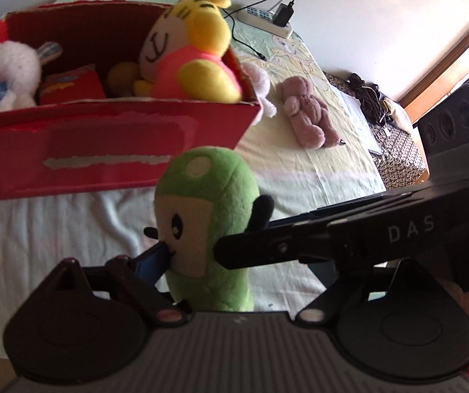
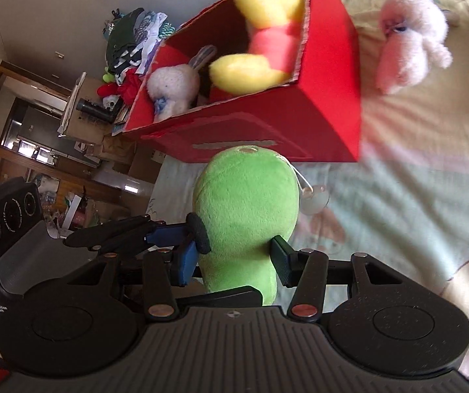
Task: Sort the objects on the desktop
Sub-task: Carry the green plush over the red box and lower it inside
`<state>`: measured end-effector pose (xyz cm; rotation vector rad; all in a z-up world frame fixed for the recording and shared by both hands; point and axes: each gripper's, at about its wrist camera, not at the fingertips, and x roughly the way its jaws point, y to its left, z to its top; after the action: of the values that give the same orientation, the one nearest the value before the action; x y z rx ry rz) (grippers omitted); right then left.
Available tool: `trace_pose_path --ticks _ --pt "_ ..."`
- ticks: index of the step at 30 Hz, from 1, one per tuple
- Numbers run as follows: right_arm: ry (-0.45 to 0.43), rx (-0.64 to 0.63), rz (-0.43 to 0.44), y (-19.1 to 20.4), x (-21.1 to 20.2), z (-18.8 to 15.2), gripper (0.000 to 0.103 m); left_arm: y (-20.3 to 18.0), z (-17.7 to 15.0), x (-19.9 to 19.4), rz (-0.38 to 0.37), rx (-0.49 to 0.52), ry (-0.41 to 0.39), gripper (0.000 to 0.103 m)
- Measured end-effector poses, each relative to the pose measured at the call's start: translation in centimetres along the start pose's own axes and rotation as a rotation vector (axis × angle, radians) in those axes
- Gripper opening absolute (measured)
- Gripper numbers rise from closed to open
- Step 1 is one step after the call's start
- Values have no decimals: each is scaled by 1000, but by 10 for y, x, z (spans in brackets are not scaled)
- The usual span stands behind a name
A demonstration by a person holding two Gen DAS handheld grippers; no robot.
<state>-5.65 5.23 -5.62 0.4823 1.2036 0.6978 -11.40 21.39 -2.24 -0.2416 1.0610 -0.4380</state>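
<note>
Clamped between both claws, nearest the lenses, a green plush toy [image 1: 208, 222] is being carried just in front of the red cardboard box [image 1: 110, 150]. The right claw [image 2: 237, 258] is pressing its pads against the toy's 2 sides, while the left claw [image 1: 191, 252] is pinching it at the face from the other direction; the toy is sitting upright, apparently just above the bed sheet [image 1: 54, 229].

By size, the box is already holding 3 soft toys: a yellow plush in a pink shirt [image 1: 191, 52] leaning over the right rim, a white rabbit plush [image 1: 5, 72] at the left end, and a brownish round one, half hidden behind the yellow. A small red packet [image 1: 74, 86] is lying between them.

Outside, sorting appears unfinished: a pale pink fluffy toy [image 2: 411, 42] is lying just beside the box's right wall, and a mauve plush [image 1: 306, 111] is resting farther out on the sheet. Judging from this, about half the job is done, with the green toy next to go in.
</note>
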Motion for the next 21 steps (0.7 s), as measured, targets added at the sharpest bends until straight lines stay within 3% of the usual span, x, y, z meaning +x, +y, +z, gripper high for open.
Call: trace_pose_path --ticks 8,21 --pt "-20 -59 54 56 27 6 52 47 -7 -63 17 17 -61 90" --pt "-188 -182 60 133 25 33 52 72 20 -141 -4 116 -235 90"
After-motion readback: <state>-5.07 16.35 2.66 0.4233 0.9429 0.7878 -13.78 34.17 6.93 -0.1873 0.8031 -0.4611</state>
